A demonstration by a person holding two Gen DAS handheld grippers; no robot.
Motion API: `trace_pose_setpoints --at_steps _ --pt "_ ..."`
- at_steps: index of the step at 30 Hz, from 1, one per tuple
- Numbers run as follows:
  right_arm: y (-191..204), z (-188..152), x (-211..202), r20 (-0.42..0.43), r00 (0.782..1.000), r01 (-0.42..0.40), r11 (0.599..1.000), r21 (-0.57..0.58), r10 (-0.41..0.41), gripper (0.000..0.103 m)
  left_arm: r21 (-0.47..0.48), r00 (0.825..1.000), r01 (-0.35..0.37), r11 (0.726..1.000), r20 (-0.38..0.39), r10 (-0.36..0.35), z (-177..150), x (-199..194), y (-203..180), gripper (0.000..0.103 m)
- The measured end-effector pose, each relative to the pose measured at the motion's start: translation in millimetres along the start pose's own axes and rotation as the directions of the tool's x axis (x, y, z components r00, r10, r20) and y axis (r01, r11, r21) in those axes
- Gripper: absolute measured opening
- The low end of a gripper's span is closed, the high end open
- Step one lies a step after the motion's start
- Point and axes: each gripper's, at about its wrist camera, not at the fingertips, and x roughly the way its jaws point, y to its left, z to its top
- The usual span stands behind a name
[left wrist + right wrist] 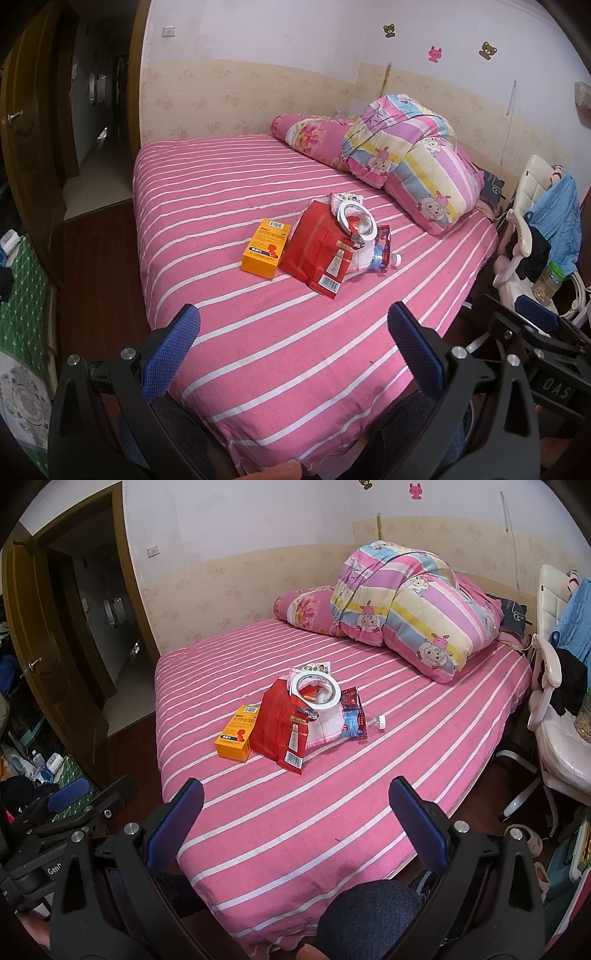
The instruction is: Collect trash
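both grippers hang off the near edge of the bed [229, 332], fingers spread wide with nothing between them: the left gripper [293, 354] and the right gripper [295, 827].

the trash lies in one heap near the middle of the bed, well apart from both tools. counted: one orange box [264, 247] at the heap's left, touching one red packet [321, 247]; one roll of tape [349, 214] resting on top; one pink-edged cloth [323, 725] under it; one dark snack wrapper [352, 710]; one clear plastic bottle [376, 722] at the right end.

only the right wrist view shows a knee in dark cloth [365, 919] and a slipper [528, 840] on the floor. only the left wrist view shows a lidded jar [548, 282] whole, on the white chair [532, 177]. one rolled quilt [406, 158] lies at the far right corner.
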Motion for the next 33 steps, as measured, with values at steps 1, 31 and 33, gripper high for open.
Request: trace_pose_setpoints --at_steps 1,31,33 --pt "-0.6 0.4 -0.2 0.0 1.0 -0.001 1.0 0.002 0.001 0.099 0.0 1.0 0.0 1.0 -0.001 0.0 0.1 0.0 0.0 0.098" --pt "-0.9 -0.3 0.2 -0.001 1.0 -0.001 1.0 0.006 0.001 0.099 -0.004 1.0 0.006 1.0 -0.004 -0.006 0.3 -0.3 1.4 0.098" --pt "-0.8 -0.5 0.5 -0.003 1.0 -0.002 1.0 0.007 0.002 0.099 -0.003 1.0 0.004 1.0 -0.002 -0.004 -0.4 -0.8 1.6 0.098"
